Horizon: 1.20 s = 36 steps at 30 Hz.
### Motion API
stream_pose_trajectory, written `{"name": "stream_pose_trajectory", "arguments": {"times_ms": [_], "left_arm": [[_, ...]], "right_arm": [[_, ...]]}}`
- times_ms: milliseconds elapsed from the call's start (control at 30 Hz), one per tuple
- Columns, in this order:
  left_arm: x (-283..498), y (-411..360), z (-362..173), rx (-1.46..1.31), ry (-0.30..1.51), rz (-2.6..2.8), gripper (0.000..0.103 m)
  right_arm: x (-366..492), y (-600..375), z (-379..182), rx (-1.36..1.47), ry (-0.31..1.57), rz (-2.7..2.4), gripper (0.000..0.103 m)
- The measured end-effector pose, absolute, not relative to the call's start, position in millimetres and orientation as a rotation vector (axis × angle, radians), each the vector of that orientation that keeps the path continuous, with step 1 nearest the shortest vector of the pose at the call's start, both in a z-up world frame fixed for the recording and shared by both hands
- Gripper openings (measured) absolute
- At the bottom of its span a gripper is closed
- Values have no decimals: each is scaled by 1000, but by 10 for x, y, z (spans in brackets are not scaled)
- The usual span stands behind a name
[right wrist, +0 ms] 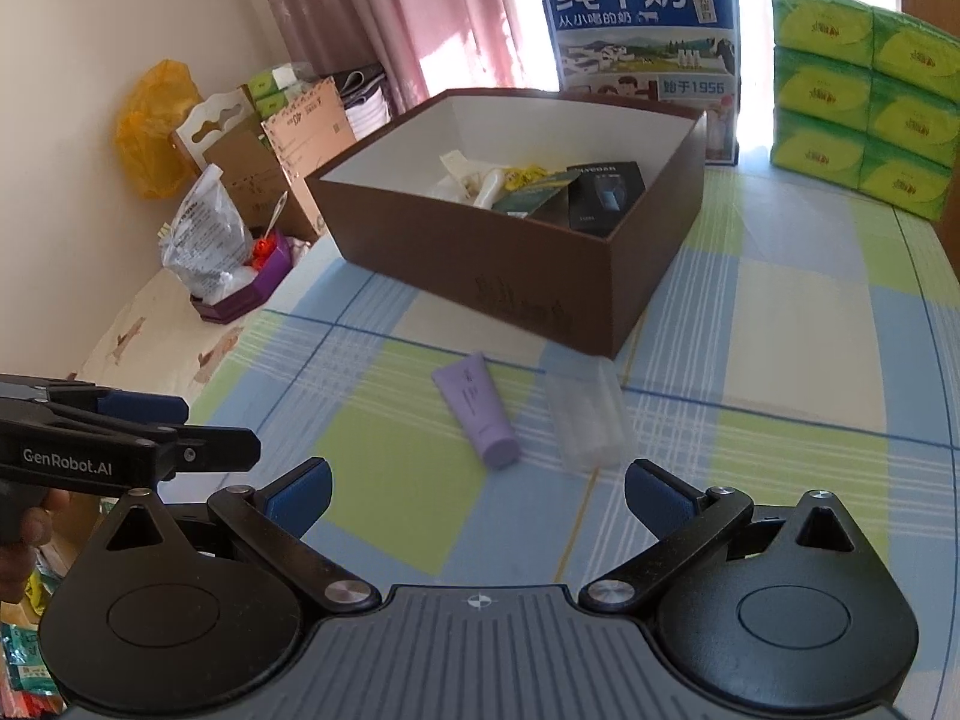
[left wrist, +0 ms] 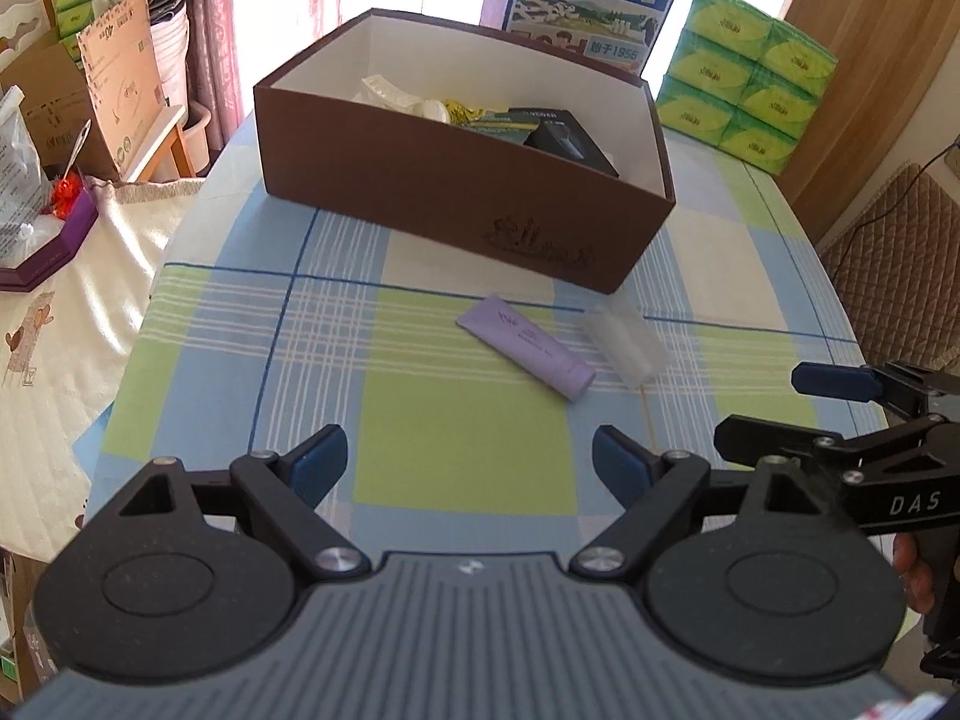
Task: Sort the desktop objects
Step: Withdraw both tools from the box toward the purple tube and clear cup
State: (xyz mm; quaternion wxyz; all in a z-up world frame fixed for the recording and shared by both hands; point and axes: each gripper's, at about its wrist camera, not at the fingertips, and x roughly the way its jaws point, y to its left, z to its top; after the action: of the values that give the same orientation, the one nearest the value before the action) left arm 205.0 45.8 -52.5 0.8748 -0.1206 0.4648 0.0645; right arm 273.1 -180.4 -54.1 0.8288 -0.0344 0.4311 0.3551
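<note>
A purple tube (left wrist: 527, 354) (right wrist: 477, 411) lies on the checked tablecloth in front of a brown box (left wrist: 456, 198) (right wrist: 510, 276). Beside it on the right lies a clear plastic case (left wrist: 624, 342) (right wrist: 585, 420). The box holds a black carton (left wrist: 570, 135) (right wrist: 606, 192), a green packet, yellow wrappers and white items. My left gripper (left wrist: 471, 462) is open and empty, short of the tube. My right gripper (right wrist: 477, 495) is open and empty too, just near of the tube and case. Each gripper shows at the edge of the other's view.
A blue milk carton box (right wrist: 642, 42) and stacked green tissue packs (right wrist: 864, 102) stand behind the brown box. Left of the table lie a cloth-covered surface with a purple tray (right wrist: 240, 294), bags and cardboard. A padded chair (left wrist: 900, 240) stands at the right.
</note>
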Motion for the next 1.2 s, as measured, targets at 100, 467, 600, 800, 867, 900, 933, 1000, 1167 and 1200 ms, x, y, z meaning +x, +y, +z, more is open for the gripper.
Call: {"name": "stream_pose_trajectory", "arguments": {"times_ms": [100,467,600,800,867,900,933,1000,1167,1200], "left_arm": [[2037,427,-557,-254,978,135,86],[2076,327,-766,-244,1038,135,86],[2111,298,-834,-241,1054,134,86],[2226,251,-937,-242,1072,130,86],[2283,241,-982,-238,1078,133,86],[2313,235,-1003,-235,1081,133,86],[2344,232,-1024,-232,1082,135,86],[2421,220,-1070,-226,1089,134,86],[2663,201,-1160,-216,1093,127,86],[2714,195,-1174,-211,1093,127,86]], "right_arm": [[2704,-1848,-589,-74,932,740,101],[2633,-1942,-866,-142,996,695,101],[2668,-1962,-931,-160,1004,679,101],[2789,-1993,-1031,-170,1015,650,101],[2859,-2000,-1071,-177,1015,631,101],[2898,-2008,-1088,-180,1013,623,101],[2935,-2010,-1106,-181,1011,619,101],[3010,-2018,-1123,-185,1007,613,101],[3213,-2014,-1186,-187,991,609,100],[3250,-2011,-1198,-183,988,613,95]]}}
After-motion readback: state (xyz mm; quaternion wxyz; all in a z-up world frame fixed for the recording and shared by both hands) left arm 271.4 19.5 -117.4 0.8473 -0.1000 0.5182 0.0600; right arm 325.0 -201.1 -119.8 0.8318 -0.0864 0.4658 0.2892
